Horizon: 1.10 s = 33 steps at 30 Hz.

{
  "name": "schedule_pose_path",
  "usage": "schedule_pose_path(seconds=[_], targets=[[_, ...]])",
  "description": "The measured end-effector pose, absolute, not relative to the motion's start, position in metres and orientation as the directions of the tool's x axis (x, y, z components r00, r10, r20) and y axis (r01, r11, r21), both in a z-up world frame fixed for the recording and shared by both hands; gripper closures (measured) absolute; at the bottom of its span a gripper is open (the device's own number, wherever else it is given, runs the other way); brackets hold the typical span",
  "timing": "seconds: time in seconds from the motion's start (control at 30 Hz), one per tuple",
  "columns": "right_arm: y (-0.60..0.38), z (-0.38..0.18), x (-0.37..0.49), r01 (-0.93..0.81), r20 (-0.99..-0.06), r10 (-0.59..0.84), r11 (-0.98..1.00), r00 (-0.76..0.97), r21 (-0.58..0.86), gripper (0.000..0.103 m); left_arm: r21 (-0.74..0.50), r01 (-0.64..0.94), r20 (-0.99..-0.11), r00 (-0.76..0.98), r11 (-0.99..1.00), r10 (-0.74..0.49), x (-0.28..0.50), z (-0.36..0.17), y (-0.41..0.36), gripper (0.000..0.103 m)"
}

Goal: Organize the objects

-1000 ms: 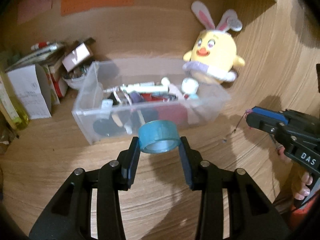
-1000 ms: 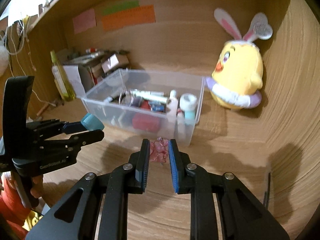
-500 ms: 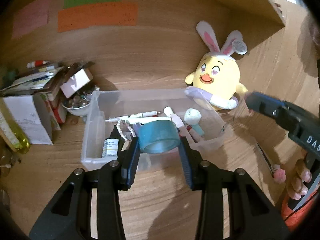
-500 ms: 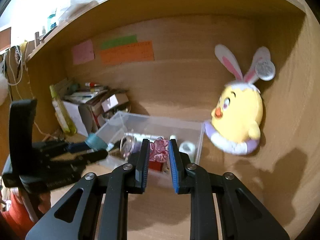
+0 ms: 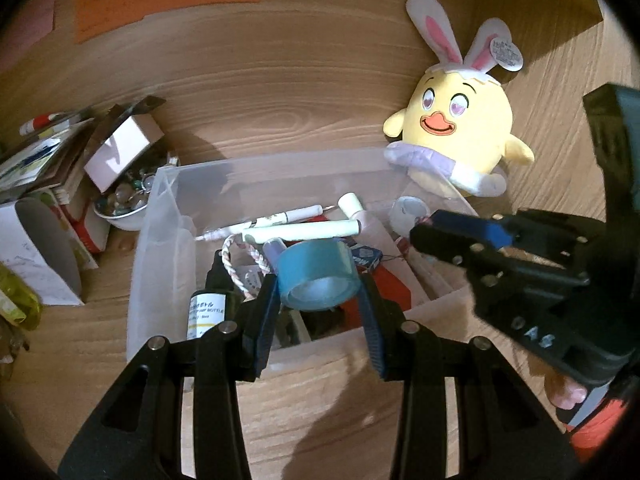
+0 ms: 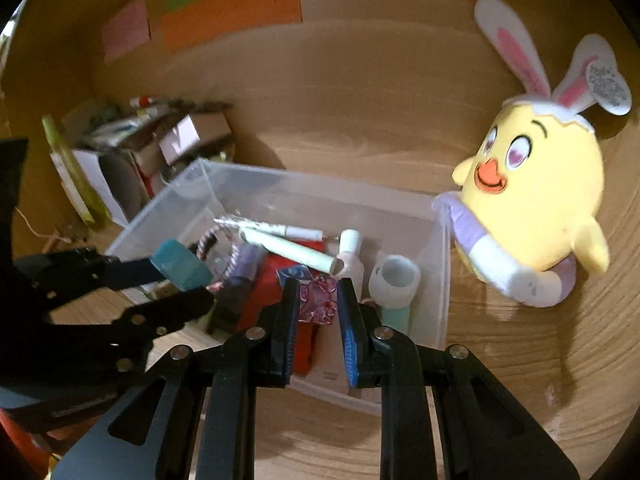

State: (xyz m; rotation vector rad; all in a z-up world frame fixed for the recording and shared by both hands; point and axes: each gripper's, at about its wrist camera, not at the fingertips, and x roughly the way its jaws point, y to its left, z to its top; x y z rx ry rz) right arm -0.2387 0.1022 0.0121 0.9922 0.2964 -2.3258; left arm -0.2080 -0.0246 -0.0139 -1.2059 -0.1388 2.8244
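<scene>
My left gripper (image 5: 318,292) is shut on a blue tape roll (image 5: 316,274) and holds it above the clear plastic bin (image 5: 160,240). The roll also shows in the right wrist view (image 6: 180,266). My right gripper (image 6: 318,302) is shut on a small pink translucent trinket (image 6: 318,300) and holds it over the bin (image 6: 440,280), at its right half. The bin holds pens, a small bottle, a red box, a white tube and a braided cord. The right gripper shows from the side in the left wrist view (image 5: 460,236).
A yellow chick plush with rabbit ears (image 5: 460,132) leans against the back wall at the bin's right end. Stacked boxes, papers and a bowl of beads (image 5: 120,200) crowd the left. A yellowish bottle (image 6: 72,172) stands far left. Coloured paper notes (image 6: 232,8) hang on the wall.
Both grippers have moved forward and down over the bin, still holding the tape roll and the pink trinket. The right gripper has come close beside the left one.
</scene>
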Motion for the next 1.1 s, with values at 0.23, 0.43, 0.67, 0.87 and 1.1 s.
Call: schedule_pose_path(seconds=[0.23, 0.43, 0.67, 0.87, 1.1], targets=[[0.099, 0.005, -0.244, 0.592, -0.742, -0.393, -0.806, -0.543, -0.006, 0.086, -0.137, -0.03, -0.726, -0.677, -0.99, 0.121, -0.212, -0.017, -0.027, 0.055], [0.103, 0.006, -0.242, 0.598, -0.758, -0.401, -0.801, -0.515, 0.017, 0.079, -0.144, -0.036, -0.697, -0.706, -0.989, 0.127, -0.2, -0.006, -0.03, 0.053], [0.117, 0.028, -0.22, 0.597, -0.711, -0.423, -0.802, -0.562, 0.005, 0.07, -0.125, -0.048, -0.654, -0.748, -0.991, 0.118, -0.176, 0.011, -0.03, 0.049], [0.129, 0.044, -0.19, 0.598, -0.647, -0.463, -0.801, -0.606, 0.013, 0.055, -0.08, -0.042, -0.598, -0.797, -0.996, 0.082, -0.144, 0.021, -0.029, 0.034], [0.141, 0.049, -0.153, 0.594, -0.584, -0.492, -0.804, -0.645, 0.022, 0.034, -0.069, -0.027, -0.561, -0.826, -0.997, 0.061, -0.116, 0.021, -0.028, 0.021]])
